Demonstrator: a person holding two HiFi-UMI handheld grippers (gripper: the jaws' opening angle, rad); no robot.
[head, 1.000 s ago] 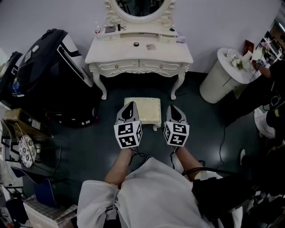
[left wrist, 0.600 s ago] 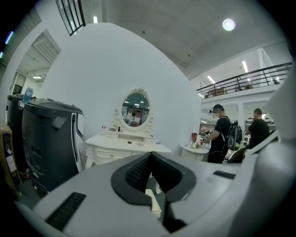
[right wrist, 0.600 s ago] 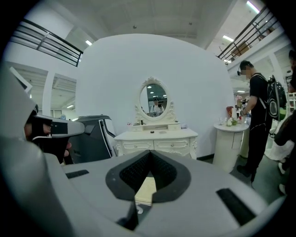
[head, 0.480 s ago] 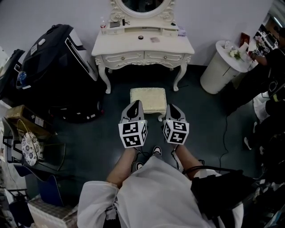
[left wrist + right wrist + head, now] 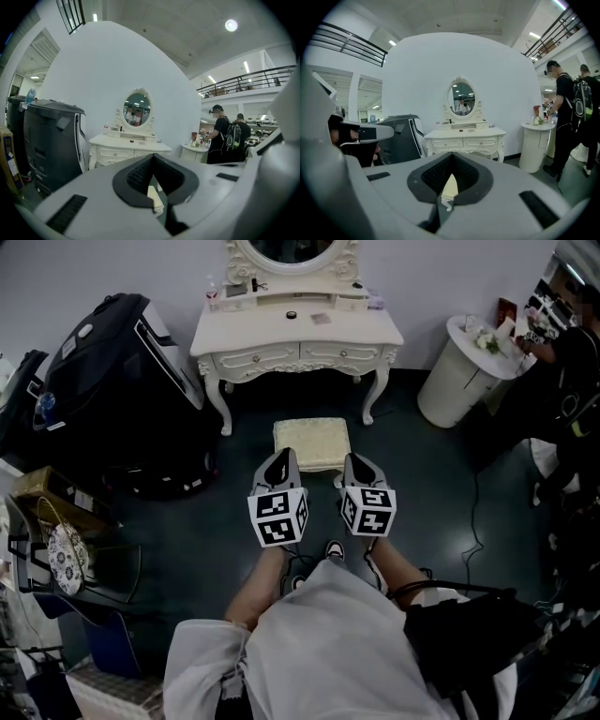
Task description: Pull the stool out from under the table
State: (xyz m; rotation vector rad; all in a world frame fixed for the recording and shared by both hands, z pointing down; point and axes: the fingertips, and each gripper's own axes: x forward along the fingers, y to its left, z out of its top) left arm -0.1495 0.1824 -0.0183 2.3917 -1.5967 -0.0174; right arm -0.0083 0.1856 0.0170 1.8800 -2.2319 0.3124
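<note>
A cream cushioned stool [image 5: 311, 443] stands on the dark floor just in front of the white dressing table [image 5: 298, 334], out from under it. My left gripper [image 5: 282, 457] and right gripper [image 5: 355, 461] hover side by side over the stool's near edge; both are shut with nothing in them. In the left gripper view the stool [image 5: 155, 198] shows only as a sliver through the notch of the shut left gripper [image 5: 152, 156]. The right gripper view gives the same narrow glimpse of the stool [image 5: 449, 186] below the shut right gripper [image 5: 451, 154], with the table [image 5: 464, 138] beyond.
A big black case-like unit [image 5: 112, 381] stands left of the table. A white round pedestal [image 5: 457, 381] and a person in black [image 5: 574, 352] are at the right. Boxes and a chair [image 5: 66, 559] crowd the near left. A cable [image 5: 466, 521] runs over the floor.
Both grippers have drawn back from beside the stool's flanks to its near edge. The view has shifted, and the person's shoes now show below the grippers.
</note>
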